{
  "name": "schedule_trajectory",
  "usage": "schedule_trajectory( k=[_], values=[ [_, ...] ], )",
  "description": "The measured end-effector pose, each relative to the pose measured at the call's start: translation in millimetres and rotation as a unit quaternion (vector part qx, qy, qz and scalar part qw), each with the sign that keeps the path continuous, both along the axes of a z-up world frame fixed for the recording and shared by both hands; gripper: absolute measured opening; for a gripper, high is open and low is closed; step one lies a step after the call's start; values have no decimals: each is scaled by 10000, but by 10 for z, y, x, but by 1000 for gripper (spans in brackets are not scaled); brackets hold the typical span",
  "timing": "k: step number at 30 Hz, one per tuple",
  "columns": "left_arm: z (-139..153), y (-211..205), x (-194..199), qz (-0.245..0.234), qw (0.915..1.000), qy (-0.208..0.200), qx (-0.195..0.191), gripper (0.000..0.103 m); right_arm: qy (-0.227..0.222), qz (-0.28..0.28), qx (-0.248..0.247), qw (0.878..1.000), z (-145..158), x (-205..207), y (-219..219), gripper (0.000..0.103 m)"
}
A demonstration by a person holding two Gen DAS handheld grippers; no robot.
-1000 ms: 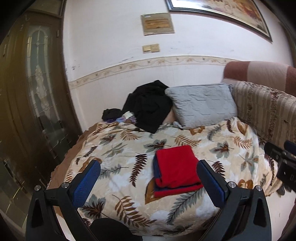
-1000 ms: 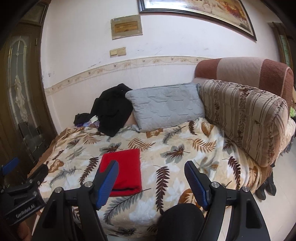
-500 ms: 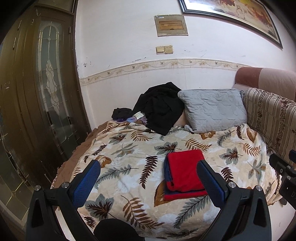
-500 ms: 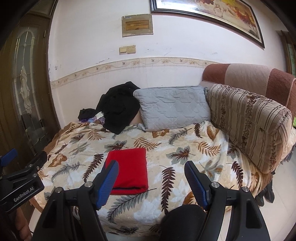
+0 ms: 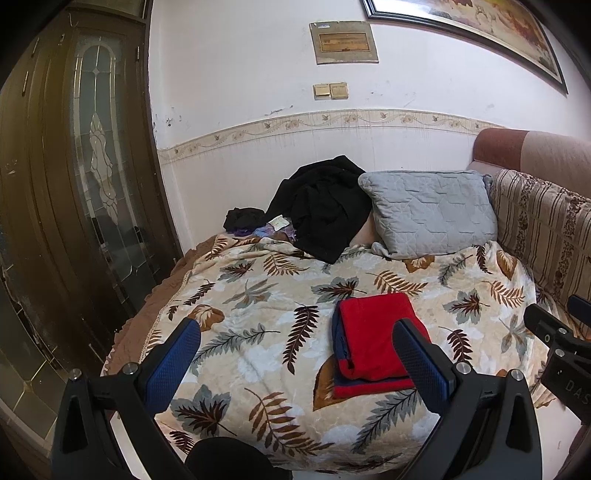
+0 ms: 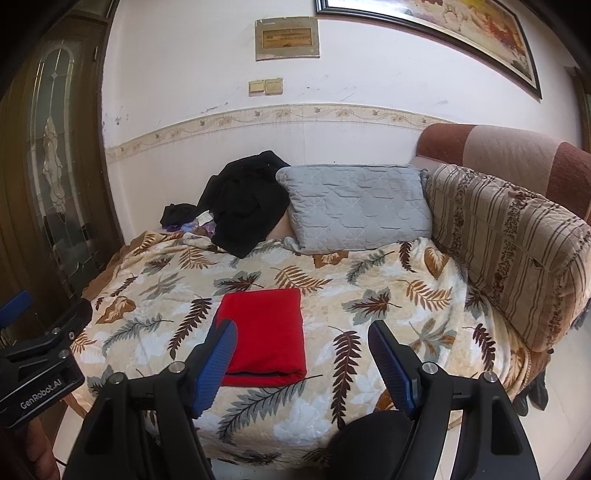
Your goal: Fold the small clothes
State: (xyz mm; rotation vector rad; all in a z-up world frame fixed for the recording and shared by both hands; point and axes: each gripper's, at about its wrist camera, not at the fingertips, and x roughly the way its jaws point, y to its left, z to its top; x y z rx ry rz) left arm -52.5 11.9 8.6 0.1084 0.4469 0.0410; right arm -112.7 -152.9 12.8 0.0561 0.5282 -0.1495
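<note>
Nearest the viewer, the left gripper [image 5: 295, 354] and the right gripper [image 6: 303, 362] hang in the air short of the bed's front edge, each with its blue-padded fingers spread wide and holding nothing. Neither touches any fabric, which suggests the person is standing back from work that looks finished. Just beyond them, on a leaf-patterned blanket [image 6: 388, 288] covering the bed, lies the red garment [image 6: 267, 328], folded into a flat, neat rectangle with a dark blue layer showing along its left and front edges in the left view [image 5: 376, 343]. It sits alone near the front of the blanket, well apart from everything else. Farther back, a grey quilted pillow [image 6: 354, 206] leans against the wall, with a heap of black clothing [image 6: 243, 203] crumpled beside it, possibly waiting to be folded. A striped cushion [image 6: 506, 251] rests along the right side. Behind all this is a white wall with a framed picture [image 6: 443, 18].
</note>
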Motion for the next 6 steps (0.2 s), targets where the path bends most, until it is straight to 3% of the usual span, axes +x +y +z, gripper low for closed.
schedule_trajectory(
  k=[6],
  values=[
    [-34, 42, 139, -95, 9999, -16, -130, 103, 78, 2, -5, 10000, -40, 257, -30, 77]
  ],
)
